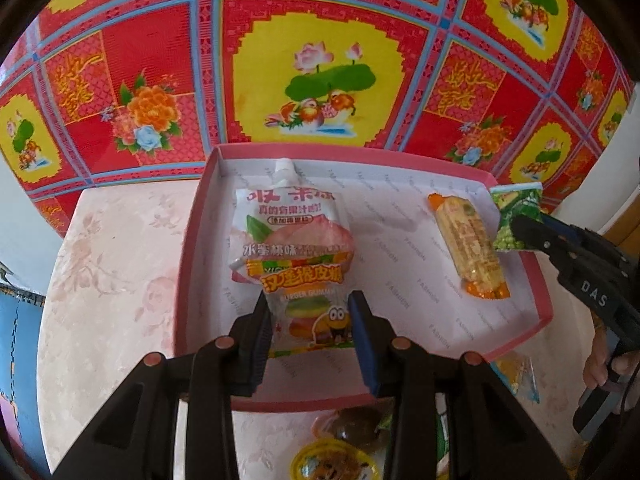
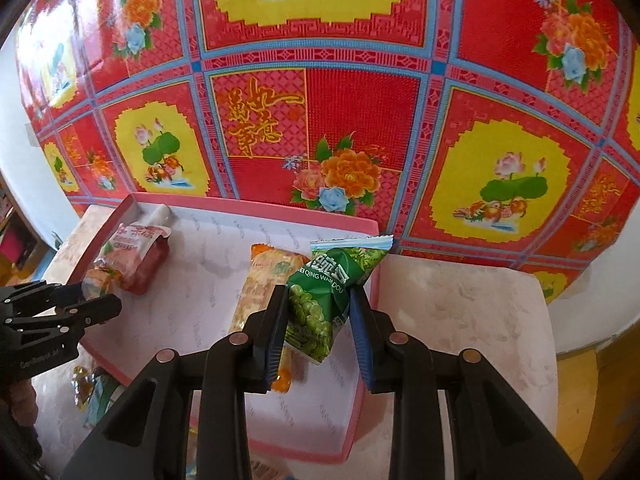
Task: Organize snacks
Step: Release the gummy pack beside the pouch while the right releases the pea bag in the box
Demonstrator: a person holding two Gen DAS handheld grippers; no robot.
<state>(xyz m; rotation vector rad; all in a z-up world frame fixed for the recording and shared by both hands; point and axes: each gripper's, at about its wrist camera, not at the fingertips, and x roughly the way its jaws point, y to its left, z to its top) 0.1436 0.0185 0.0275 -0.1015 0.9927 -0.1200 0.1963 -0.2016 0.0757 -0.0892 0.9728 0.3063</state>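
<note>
A pink-rimmed box [image 1: 516,344] with white lining stands on the small table; it also shows in the right wrist view [image 2: 362,400]. My left gripper [image 1: 310,308] is shut on a burger gummy packet [image 1: 316,316], held over the box, overlapping a peach jelly pouch [image 1: 292,224] lying in it. My right gripper [image 2: 318,304] is shut on a green pea packet [image 2: 320,304] above the box's right side, beside an orange wafer bar [image 2: 260,292]. The right gripper [image 1: 520,228] and the pea packet [image 1: 510,216] show in the left wrist view; the left gripper [image 2: 106,300] shows in the right wrist view.
Loose snacks lie on the table in front of the box: a brown and yellow jelly cup [image 1: 332,460] and small packets [image 1: 516,376], [image 2: 92,392]. A red and yellow flowered sheet [image 1: 320,72] hangs behind. The table edge [image 2: 552,320] drops off at the right.
</note>
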